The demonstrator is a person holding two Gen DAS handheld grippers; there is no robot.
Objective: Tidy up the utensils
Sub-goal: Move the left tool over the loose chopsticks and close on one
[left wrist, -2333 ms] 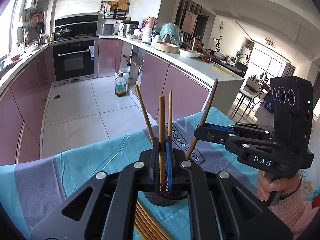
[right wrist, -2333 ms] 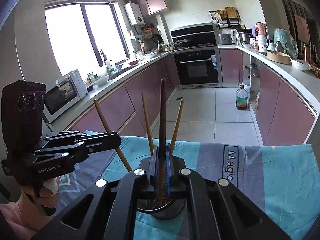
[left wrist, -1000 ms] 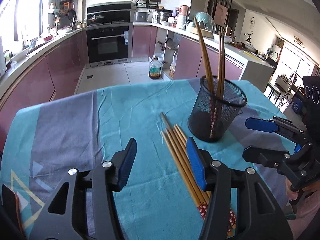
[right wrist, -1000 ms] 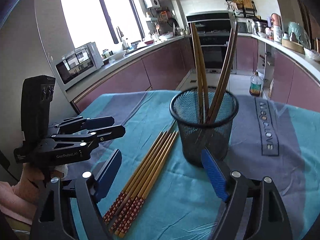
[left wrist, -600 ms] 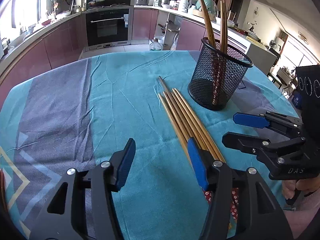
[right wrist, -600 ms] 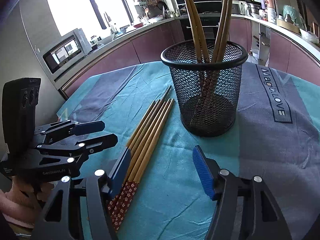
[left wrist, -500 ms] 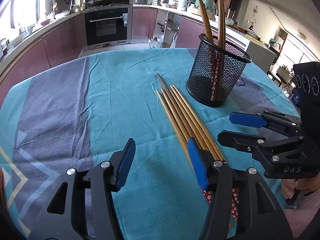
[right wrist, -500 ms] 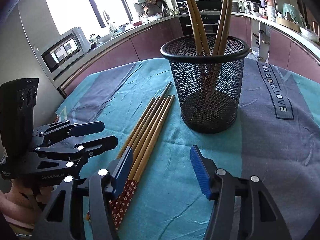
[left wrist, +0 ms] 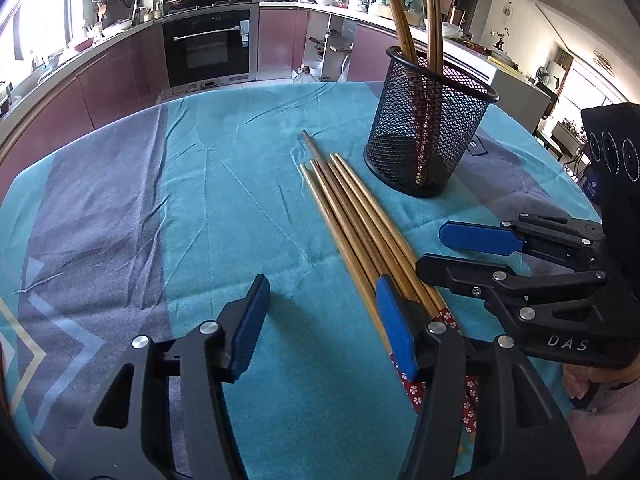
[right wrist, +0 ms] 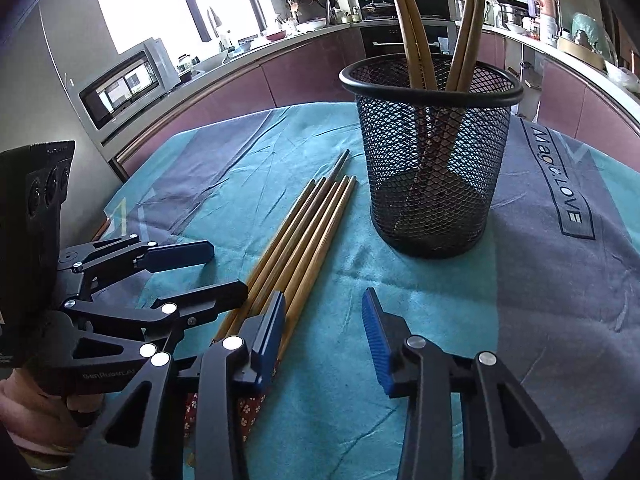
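Flanking loose chopsticks, both grippers gape (seemingly empty).

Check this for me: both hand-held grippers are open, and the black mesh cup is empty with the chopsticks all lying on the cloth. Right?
Not quite: the mesh cup is not empty; the right wrist view shows several chopsticks standing in it. The rest holds.

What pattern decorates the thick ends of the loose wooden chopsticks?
Small white flowers on red, clearest in the left wrist view.
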